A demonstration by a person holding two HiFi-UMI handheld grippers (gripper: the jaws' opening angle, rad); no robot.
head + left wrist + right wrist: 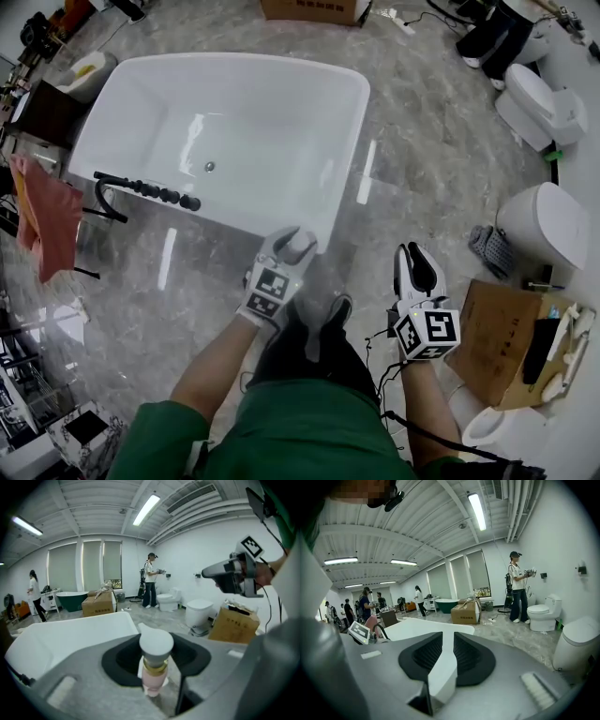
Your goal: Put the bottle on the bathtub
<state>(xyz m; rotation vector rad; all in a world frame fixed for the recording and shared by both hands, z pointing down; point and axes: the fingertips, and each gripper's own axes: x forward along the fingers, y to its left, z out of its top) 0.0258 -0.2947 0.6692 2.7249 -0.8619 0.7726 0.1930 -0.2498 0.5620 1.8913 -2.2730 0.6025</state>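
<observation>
Left gripper (294,244): You are holding it at the near right corner of the tub, with its jaws closing on the bottle.
Bottle (155,665): This is a small bottle with a pink body, a gold collar and a broad, pale rounded cap. It is standing roughly upright between the jaws and is not resting on the tub.
Grip zone: The pads are pressing around the collar and upper body. This is the sounder place to hold it, because a cap may turn or lift off.
Handling: It is probably light and rigid, and its smooth wall is likely to slide under a loose grip. The wide cap over a slim body suggests it is top-heavy. You cannot tell whether it is glass or plastic, so treat it as breakable.
Right gripper (418,266): You are carrying it beside your right leg. Its jaws are standing close together with a narrow gap, and nothing is between them.
Bathtub (234,58): This is a white, glossy, freestanding tub. Its rim is looking narrow, rounded and slick, so a tall bottle may be tipping easily there.
Black tap fitting (145,190): It is occupying the far left rim, well apart from the bottle.
</observation>
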